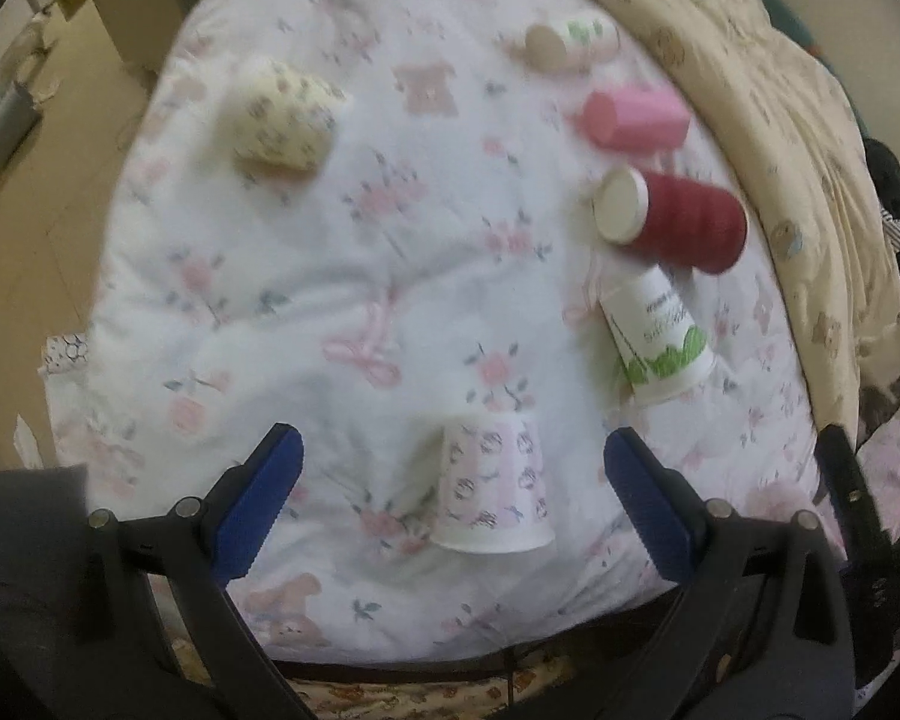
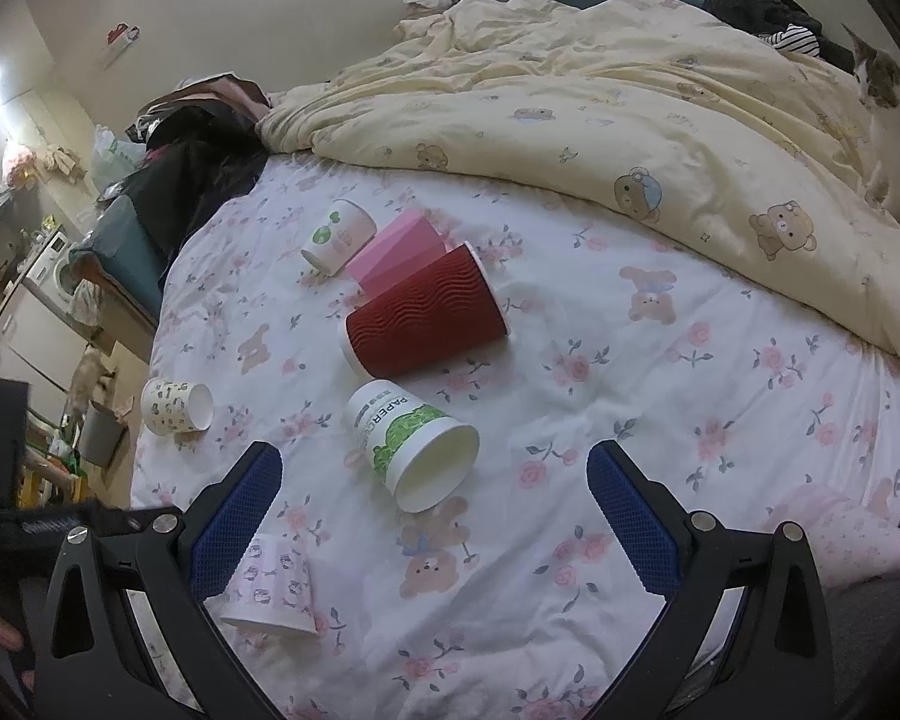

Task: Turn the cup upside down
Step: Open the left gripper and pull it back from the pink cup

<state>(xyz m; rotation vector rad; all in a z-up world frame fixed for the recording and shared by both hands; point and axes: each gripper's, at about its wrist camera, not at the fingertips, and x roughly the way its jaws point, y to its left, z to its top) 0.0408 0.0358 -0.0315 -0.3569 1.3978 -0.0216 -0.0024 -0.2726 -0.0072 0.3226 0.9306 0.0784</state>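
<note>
Blue-padded fingers of my left hand-held gripper (image 1: 450, 474) stand spread wide with nothing between the pads, and just beyond them a small white cup with a pink and grey print (image 1: 494, 483) stands upside down on the bed (image 1: 330, 276), rim on the flowered sheet, near the bed's near edge. My right hand-held gripper (image 2: 435, 480) is likewise spread apart and holds nothing; that same printed cup (image 2: 273, 588) shows partly behind its left finger (image 2: 237, 519). Just past the right fingers a white paper cup with green print (image 2: 411, 444) lies on its side, its open mouth turned toward me. Farther off, a red ribbed cup (image 2: 426, 321) also lies on its side, touching or nearly touching a pink cup (image 2: 399, 252) beyond it, and next to that, farther left, lies a small white cup with a green sprout mark (image 2: 339, 234). Well apart at the left edge of the bed lies a cream cup with small dark prints (image 2: 174, 408), tipped over, mouth facing right. A yellow bear-print duvet (image 2: 630, 108) is heaped across the far side of the bed, and a cat (image 2: 882, 78) sits on it at the far right.
</note>
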